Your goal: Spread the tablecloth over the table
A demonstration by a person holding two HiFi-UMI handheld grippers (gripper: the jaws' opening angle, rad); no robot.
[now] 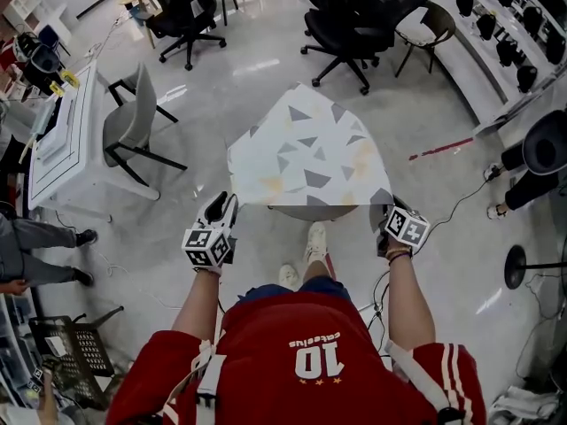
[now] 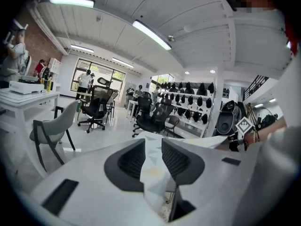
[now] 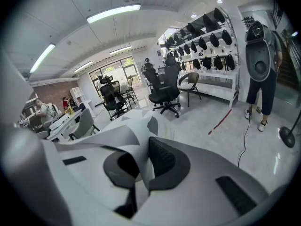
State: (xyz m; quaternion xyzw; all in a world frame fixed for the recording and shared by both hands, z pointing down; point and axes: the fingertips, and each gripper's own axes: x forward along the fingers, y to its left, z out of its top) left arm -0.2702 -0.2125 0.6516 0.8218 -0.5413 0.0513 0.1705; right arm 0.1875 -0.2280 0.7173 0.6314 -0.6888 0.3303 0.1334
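Observation:
A white tablecloth [image 1: 306, 153] with grey triangles lies draped over a small round table [image 1: 312, 212] in front of me. My left gripper [image 1: 223, 204] is at the cloth's near left corner. In the left gripper view its jaws [image 2: 153, 142] stand apart with the cloth [image 2: 154, 175] hanging loosely in the gap. My right gripper [image 1: 383, 217] is at the near right corner. In the right gripper view [image 3: 143, 142] it is shut on the cloth's edge [image 3: 120, 135], which folds over the left jaw.
A grey chair [image 1: 133, 122] and a white desk [image 1: 62, 140] stand to the left. Black office chairs [image 1: 354, 16] are beyond the table. A person [image 1: 532, 166] stands at the right near a fan base [image 1: 516, 268] and a floor cable. My feet [image 1: 306, 255] are just below the table.

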